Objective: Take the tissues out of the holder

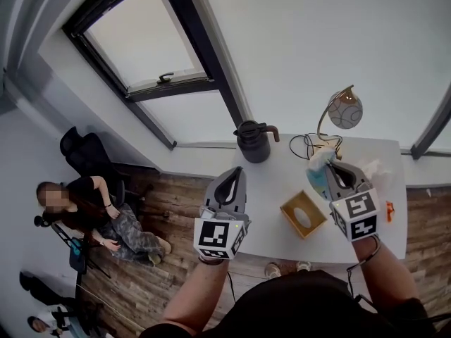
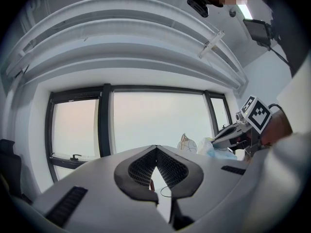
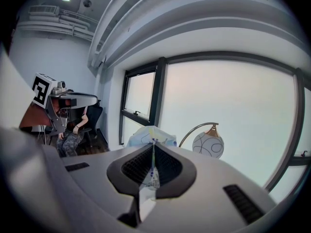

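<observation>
The wooden tissue holder [image 1: 303,213] stands on the white table [image 1: 282,182], its top opening bare. A white-and-blue tissue pack [image 1: 318,166] hangs in the air up and to the right of the holder. My right gripper [image 1: 330,177] is shut on the pack's plastic wrapper. In the right gripper view the wrapper [image 3: 149,135] is pinched at the tip of my right gripper [image 3: 153,150]. My left gripper [image 1: 231,183] hovers over the table's left end, shut and holding nothing. In the left gripper view my left gripper [image 2: 155,152] has its tips together, and the pack [image 2: 215,150] shows at the right.
A black jug [image 1: 254,141] stands at the table's back left. A globe lamp [image 1: 344,110] with a cable is at the back right, and white crumpled material [image 1: 375,167] lies near it. A small orange thing [image 1: 389,210] lies at the right edge. A person [image 1: 91,210] sits at the left.
</observation>
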